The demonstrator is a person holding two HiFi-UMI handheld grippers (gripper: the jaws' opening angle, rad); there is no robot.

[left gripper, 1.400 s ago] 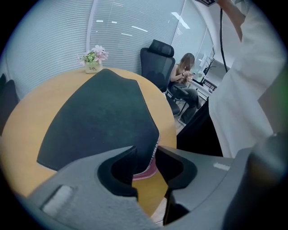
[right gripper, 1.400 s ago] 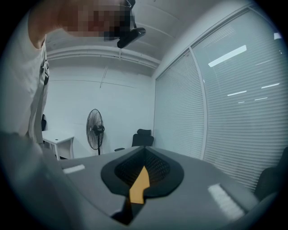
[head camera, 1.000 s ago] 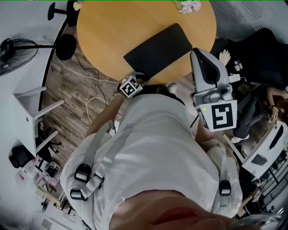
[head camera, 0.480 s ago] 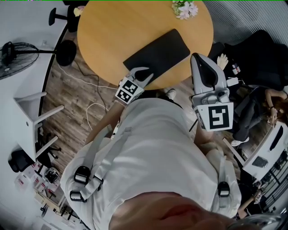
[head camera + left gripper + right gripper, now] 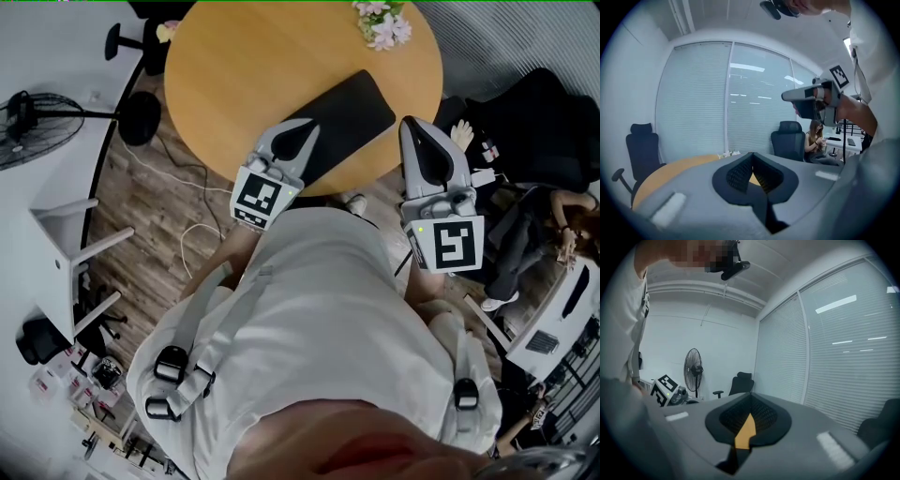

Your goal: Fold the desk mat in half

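Observation:
The black desk mat (image 5: 342,111) lies flat and unfolded on the round wooden table (image 5: 234,66), slanting towards the near edge. My left gripper (image 5: 307,126) hovers over the mat's near-left end. Its jaws have just been closing and now meet, with nothing between them; in the left gripper view the left gripper (image 5: 751,155) points almost level across the table (image 5: 670,169). My right gripper (image 5: 413,123) hangs off the table's right edge, apart from the mat. Its tips meet in the right gripper view (image 5: 750,397), holding nothing. The mat is hidden in both gripper views.
A small bunch of flowers (image 5: 382,22) sits at the table's far edge. A standing fan (image 5: 37,112) and white furniture (image 5: 70,244) are at the left, cables (image 5: 192,220) on the floor. Office chairs (image 5: 790,138) and a seated person (image 5: 818,140) are at the right.
My left gripper has risen from below the table's near edge to above the mat's near-left end, and its jaws have shut. The right gripper has stayed put.

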